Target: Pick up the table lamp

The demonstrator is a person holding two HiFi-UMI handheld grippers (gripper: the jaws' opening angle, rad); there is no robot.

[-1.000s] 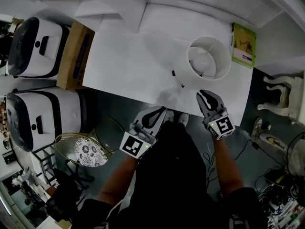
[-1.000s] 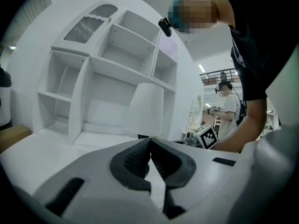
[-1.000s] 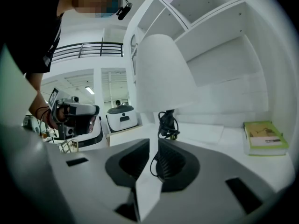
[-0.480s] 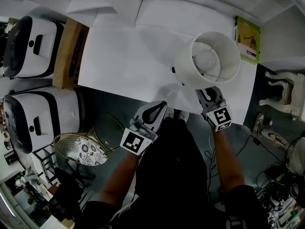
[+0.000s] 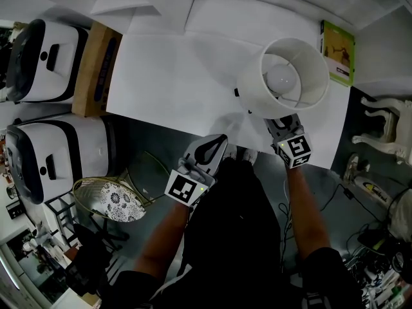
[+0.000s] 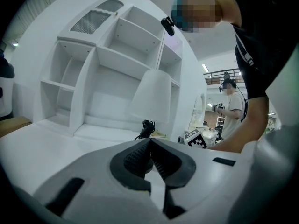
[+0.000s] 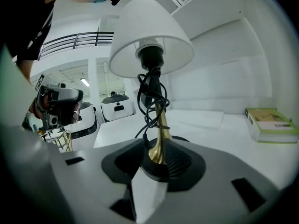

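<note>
The table lamp (image 5: 293,76) stands near the front right of the white table (image 5: 174,76), with its white shade (image 7: 149,31) on a brass stem (image 7: 160,139). A black cord (image 7: 152,97) is wound round the stem, which rises from a black base. My right gripper (image 5: 283,126) reaches under the shade. Its jaws are opening, and the stem and base stand between them (image 7: 156,160), the left pad clear of the stem. My left gripper (image 5: 215,143) hangs shut and empty at the table's front edge (image 6: 150,155).
A green book (image 5: 339,50) lies at the table's right edge. A cardboard box (image 5: 96,69) and two white machines (image 5: 45,63) stand to the left. A wire basket (image 5: 112,198) sits on the floor. White shelving (image 6: 107,78) backs the table.
My right gripper has moved in to the lamp, so its tips are now hidden under the shade. The left gripper has barely shifted.
</note>
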